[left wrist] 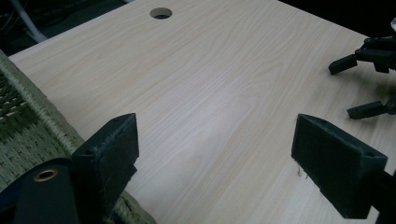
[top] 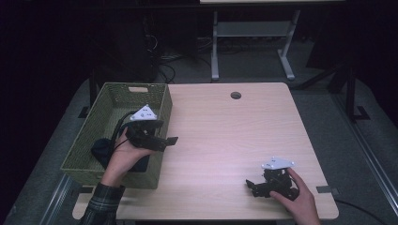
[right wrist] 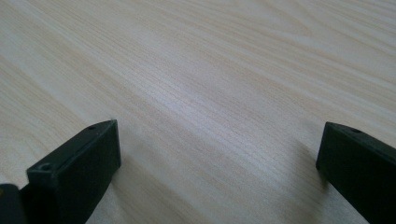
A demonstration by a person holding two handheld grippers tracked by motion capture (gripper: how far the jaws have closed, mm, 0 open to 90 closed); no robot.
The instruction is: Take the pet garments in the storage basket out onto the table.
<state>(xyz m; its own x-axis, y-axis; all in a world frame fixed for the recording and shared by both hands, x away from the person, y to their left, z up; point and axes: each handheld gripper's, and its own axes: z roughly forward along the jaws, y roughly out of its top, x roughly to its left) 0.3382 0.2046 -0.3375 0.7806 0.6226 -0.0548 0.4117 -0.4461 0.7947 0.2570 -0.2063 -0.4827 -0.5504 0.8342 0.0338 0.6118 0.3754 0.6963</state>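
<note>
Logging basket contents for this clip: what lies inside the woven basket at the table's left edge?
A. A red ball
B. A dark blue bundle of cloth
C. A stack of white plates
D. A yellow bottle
B: the high view shows a dark blue bundle of cloth in the near end of the basket, partly behind the left hand-held gripper.

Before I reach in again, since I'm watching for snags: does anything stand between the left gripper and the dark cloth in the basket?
Nothing visible does. The left gripper hangs open over the basket's right rim, jaws pointing out across the table; the dark cloth lies inside, just beneath the hand.
</note>
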